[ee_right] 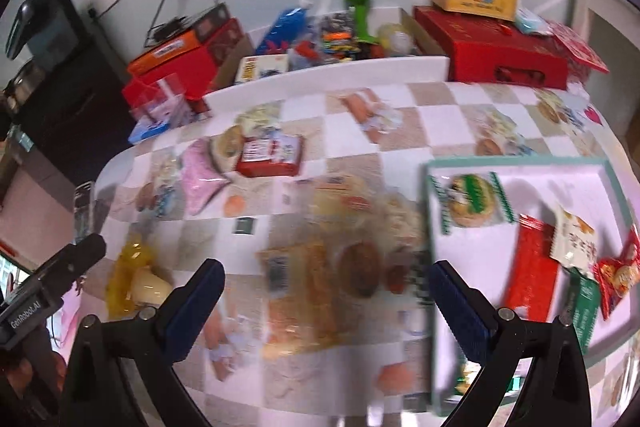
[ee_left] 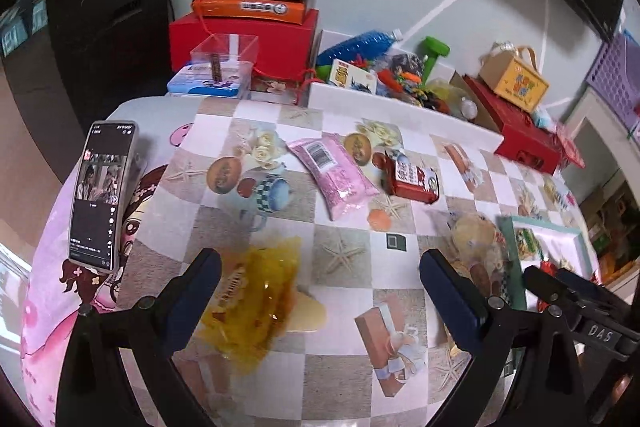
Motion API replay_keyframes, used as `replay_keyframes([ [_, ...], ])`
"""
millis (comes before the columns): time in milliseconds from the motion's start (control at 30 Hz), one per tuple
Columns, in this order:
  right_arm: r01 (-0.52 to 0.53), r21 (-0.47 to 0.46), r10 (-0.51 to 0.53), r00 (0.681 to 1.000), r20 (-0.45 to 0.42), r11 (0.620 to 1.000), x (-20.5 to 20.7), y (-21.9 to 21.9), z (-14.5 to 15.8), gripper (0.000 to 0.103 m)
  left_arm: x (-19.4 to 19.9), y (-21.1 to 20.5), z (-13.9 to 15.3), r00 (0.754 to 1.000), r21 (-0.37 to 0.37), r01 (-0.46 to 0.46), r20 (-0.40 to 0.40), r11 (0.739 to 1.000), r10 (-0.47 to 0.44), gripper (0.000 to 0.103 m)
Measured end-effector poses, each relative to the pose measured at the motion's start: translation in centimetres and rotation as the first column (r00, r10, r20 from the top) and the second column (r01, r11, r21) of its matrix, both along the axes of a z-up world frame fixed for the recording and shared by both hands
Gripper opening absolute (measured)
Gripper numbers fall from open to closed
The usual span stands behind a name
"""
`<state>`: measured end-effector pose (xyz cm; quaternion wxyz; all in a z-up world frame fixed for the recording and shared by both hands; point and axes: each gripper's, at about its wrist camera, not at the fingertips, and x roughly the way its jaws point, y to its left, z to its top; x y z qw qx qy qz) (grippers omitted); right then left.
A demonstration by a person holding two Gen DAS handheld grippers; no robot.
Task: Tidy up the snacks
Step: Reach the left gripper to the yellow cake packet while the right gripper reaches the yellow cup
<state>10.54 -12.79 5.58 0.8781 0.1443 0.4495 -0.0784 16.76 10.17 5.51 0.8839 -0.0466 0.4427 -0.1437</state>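
Note:
My left gripper point(ee_left: 320, 277) is open and empty above the checkered table, with a yellow snack bag point(ee_left: 256, 301) under its left finger. A pink snack pack point(ee_left: 332, 173) and a red snack pack point(ee_left: 414, 179) lie farther back. My right gripper point(ee_right: 326, 285) is open and empty above a blurred orange snack pack point(ee_right: 300, 301). To its right is a teal-rimmed white tray point(ee_right: 520, 161) holding a green cookie pack point(ee_right: 472, 201), a red pack point(ee_right: 532, 269) and other small packs. The yellow bag point(ee_right: 128, 277), pink pack point(ee_right: 200, 181) and red pack point(ee_right: 270, 157) show there too.
A phone point(ee_left: 102, 195) stands propped at the table's left edge. Red boxes point(ee_left: 244, 41), a clear plastic box point(ee_left: 224, 65), a white bin of toys point(ee_left: 396, 99) and a yellow carry box point(ee_left: 514, 75) line the back. The other gripper point(ee_left: 576, 297) shows at right.

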Motion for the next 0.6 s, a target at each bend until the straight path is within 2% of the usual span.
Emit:
replay_keyframes([
  [300,-0.126,0.010,0.126,0.991,-0.047,0.992,3.2,6.8,-1.5,0.103,1.8,4.9,-2.0,0.995,-0.069,-0.080,-0.061,0.994,0.076,0.099],
  [600,-0.284,0.006,0.284,0.956,-0.073,0.959,5.2,13.8,-3.8,0.102,2.9,7.5,-3.8,0.987,-0.099,-0.131,-0.106,0.986,0.121,0.099],
])
